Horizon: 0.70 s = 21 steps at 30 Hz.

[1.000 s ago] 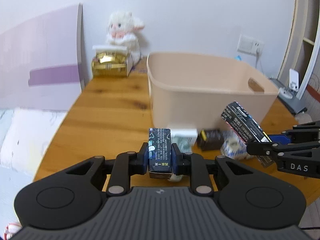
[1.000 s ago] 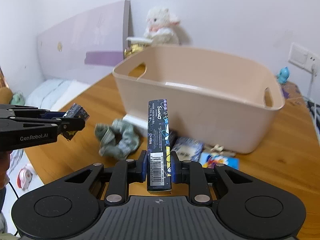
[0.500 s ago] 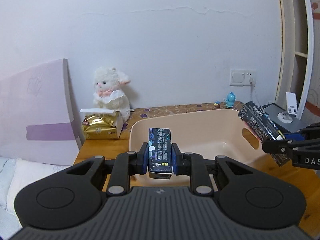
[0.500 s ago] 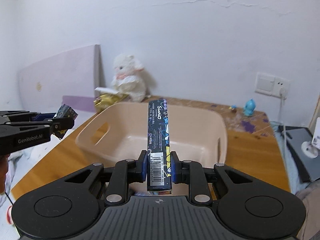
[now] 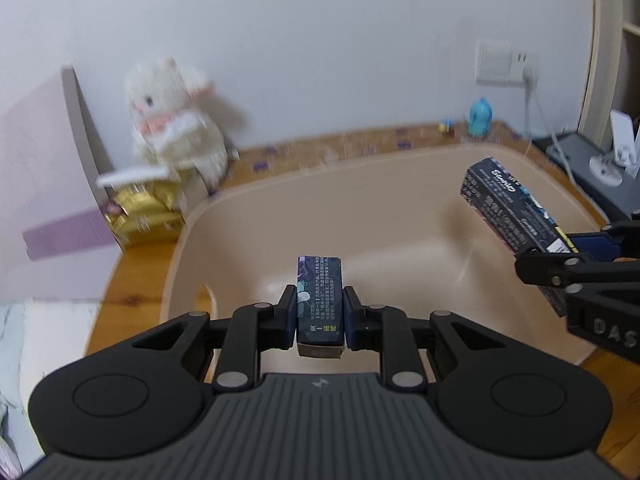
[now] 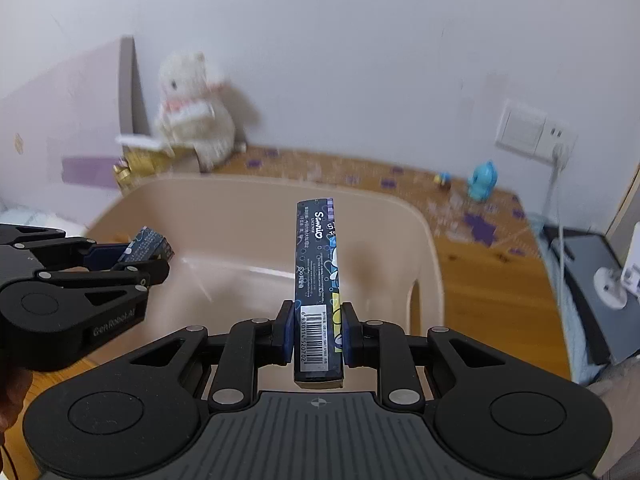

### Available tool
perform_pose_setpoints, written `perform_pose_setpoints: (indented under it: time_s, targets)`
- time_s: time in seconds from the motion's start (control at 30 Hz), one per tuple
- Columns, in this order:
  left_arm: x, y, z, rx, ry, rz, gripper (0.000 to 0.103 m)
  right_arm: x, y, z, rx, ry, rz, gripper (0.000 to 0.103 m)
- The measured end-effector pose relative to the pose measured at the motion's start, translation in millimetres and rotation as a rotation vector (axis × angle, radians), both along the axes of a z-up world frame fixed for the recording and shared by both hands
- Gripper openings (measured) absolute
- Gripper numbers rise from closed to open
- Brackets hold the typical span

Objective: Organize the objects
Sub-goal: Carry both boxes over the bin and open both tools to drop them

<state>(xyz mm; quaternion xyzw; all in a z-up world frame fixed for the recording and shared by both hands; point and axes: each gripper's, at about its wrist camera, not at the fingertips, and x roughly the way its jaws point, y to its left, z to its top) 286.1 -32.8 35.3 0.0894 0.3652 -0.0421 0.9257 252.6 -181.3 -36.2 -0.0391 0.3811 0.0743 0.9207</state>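
Now both claws hang above the open beige plastic tub [image 5: 400, 216], each pinching a box. The left claw [image 5: 320, 312] is pressed onto a short dark blue cardboard box [image 5: 319, 300] printed with small pale text, gripped near its lower end so that the box sticks forward over the inside of the tub. From the right wrist view the same left claw [image 6: 132, 258] shows at the left edge, its short box poking out over the tub's left side.

The right claw [image 6: 318, 330] is clamped on a long, slim dark blue carton [image 6: 317, 264] with white lettering and a barcode label at the near end; the carton points forward and up, with the far wall of the tub behind its tip. In the left wrist view this long carton [image 5: 508, 210] enters from the right, tilted, above the tub's right half, held by the right claw [image 5: 560, 256].

The tub stands on a wooden tabletop [image 6: 492, 276]. Behind it, against the white wall, sits a white plush lamb [image 5: 176, 120] beside a gold foil package [image 5: 144, 212]; both are blurred. A small turquoise figurine [image 6: 482, 180] stands further right near a white wall socket [image 6: 528, 132] with a cord plugged in. A pale lilac board [image 5: 44, 168] leans at the left.
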Motion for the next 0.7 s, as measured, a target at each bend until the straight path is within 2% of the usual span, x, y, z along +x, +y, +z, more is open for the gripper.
perform_pose_setpoints:
  time_s: [0.2,0.4,0.43,0.5,0.53,0.57,0.63,0.7]
  targets:
    - [15,-4,-18,0.022,0.094,-0.003,0.025,17,6,-29,-0.038,0.093,-0.017,0.021]
    - [18,-7,-23,0.03,0.128,-0.007,0.025,21,6,-39,-0.052,0.121,-0.025,0.022]
    - [18,-7,-24,0.035,0.129,-0.006,0.025,21,6,-38,-0.052,0.123,-0.027,0.023]
    - [16,-8,-24,0.04,0.121,-0.009,0.026,20,6,-36,-0.047,0.115,-0.032,0.039]
    - [15,-8,-23,0.038,0.116,-0.01,0.032,18,5,-34,-0.04,0.106,-0.031,0.042]
    - [13,-7,-22,0.032,0.11,-0.007,0.051,16,4,-31,-0.031,0.096,-0.026,0.046]
    - [6,-5,-16,0.012,0.079,-0.007,0.072,10,5,-25,-0.021,0.075,-0.019,0.057]
    - [-2,-1,-8,0.006,0.044,-0.006,0.074,-1,5,-16,-0.04,0.032,-0.032,0.072]
